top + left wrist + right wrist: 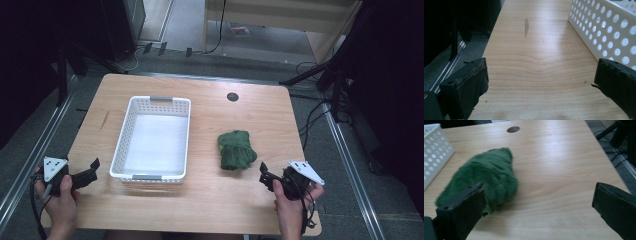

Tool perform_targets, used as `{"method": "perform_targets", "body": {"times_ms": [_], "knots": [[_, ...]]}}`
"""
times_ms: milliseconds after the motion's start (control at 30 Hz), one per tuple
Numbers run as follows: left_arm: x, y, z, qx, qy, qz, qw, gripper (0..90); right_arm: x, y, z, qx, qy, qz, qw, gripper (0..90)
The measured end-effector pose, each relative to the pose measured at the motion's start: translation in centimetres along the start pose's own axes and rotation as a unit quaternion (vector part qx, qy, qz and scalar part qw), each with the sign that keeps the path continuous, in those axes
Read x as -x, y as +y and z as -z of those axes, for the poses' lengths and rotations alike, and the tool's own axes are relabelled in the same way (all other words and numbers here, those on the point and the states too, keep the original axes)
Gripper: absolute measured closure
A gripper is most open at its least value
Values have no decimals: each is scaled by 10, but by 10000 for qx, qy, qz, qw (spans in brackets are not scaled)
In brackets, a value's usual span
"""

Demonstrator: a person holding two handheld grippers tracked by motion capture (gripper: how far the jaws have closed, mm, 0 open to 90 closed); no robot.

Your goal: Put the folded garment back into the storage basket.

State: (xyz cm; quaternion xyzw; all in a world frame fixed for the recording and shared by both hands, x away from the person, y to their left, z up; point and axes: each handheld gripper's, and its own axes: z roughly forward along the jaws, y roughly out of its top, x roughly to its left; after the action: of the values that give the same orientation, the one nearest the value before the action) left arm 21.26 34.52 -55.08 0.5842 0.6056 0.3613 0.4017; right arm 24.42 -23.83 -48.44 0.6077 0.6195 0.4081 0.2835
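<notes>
A bundled green cloth [237, 149] lies on the wooden table [210, 195], right of a white perforated basket [122, 134] and well apart from it, with bare wood between them. In the high view the bundle's long axis runs roughly from the table's far side toward the person, leaning slightly to the right at its near end, where it is broader. The right gripper [265, 175] sits just beyond the cloth's near right corner, held in the person's right hand [290, 200], jaws spread wide and holding nothing. In the right gripper view the cloth [486, 176] lies ahead and to the left, its near end partly hidden behind the left jaw, not between the jaws; its narrower end points away toward a dark round grommet hole [513, 129] in the tabletop. That view also shows the knobbly, towel-like weave, which the high view blurs. The left gripper [89, 171], in the left hand [61, 197], rests near the table's left front edge beside the basket's near left corner, jaws likewise spread and empty. The left gripper view shows the basket's holed side wall [604, 30] running away on the right and a dark scuff mark [526, 26] on the wood.
</notes>
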Motion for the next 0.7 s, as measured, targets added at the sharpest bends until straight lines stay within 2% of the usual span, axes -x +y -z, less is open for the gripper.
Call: {"method": "perform_targets", "body": {"times_ms": [67,100,133,300,467,533,567,633,700], "knots": [[0,0,0,-2,-5,-8,10000,3,-11,4,-4,-30,109,46,9999,0],[0,0,0,-2,-5,-8,10000,3,-11,4,-4,-30,109,46,9999,0],[0,0,0,-2,-9,1,10000,3,-21,8,-8,-41,214,87,9997,0],[-1,0,0,0,-25,45,10000,3,-43,13,-20,-106,378,212,9990,0],[-1,0,-1,-35,-36,49,10000,3,-63,16,-31,-289,289,408,9983,0],[-1,0,-1,-32,-36,46,10000,3,-70,15,-37,-377,338,483,9976,0],[-1,0,-1,-34,-39,47,10000,3,-73,15,-39,-417,256,492,9976,0],[-1,0,-1,-36,-44,49,10000,3,-77,14,-44,-459,249,520,9973,0],[-2,0,-1,-41,-47,50,10000,3,-80,14,-49,-482,127,462,9977,0]]}}
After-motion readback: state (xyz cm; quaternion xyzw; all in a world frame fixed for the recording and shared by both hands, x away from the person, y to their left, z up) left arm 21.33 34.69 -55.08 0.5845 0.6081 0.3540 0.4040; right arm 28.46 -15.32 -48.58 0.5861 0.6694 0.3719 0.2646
